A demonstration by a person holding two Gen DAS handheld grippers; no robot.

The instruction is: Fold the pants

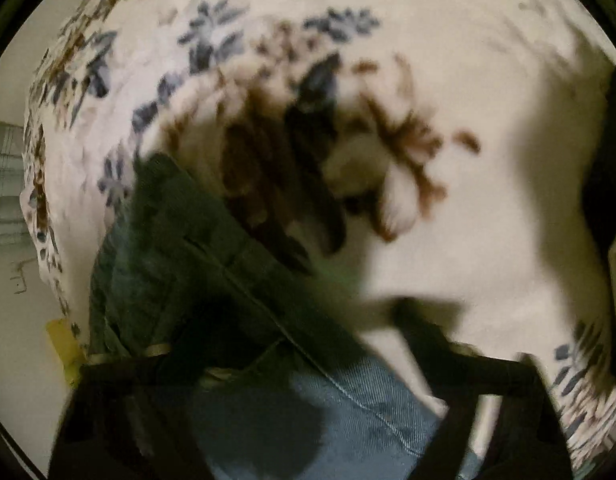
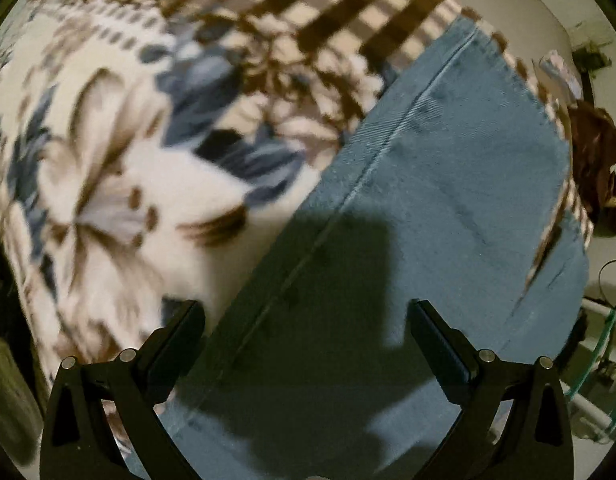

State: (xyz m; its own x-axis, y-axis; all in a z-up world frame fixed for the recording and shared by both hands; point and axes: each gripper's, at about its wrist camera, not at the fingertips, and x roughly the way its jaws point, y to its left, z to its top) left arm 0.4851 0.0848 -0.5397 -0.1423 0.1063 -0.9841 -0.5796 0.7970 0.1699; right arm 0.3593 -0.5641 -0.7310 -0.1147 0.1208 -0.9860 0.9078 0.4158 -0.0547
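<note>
Plainly the pants (image 2: 428, 184), blue denim, lie on a bed under a floral blanket (image 2: 108, 184); in the right wrist view one leg runs flat from near to far right, seam and hem showing, so the folding looks early or midway, with no tidy stack in sight. The right tool (image 2: 308, 320) hovers spread wide above that leg, gripping nothing. The left tool (image 1: 268, 368) is badly blurred over bunched denim (image 1: 196, 248), and I cannot tell whether it pinches the cloth.

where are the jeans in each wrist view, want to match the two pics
Left wrist: the jeans fill the lower left and centre, blurred, running down between the left gripper fingers.
Right wrist: they run from bottom centre to upper right, under the open right gripper.
Shared landmark: the floral blanket beneath them.
</note>
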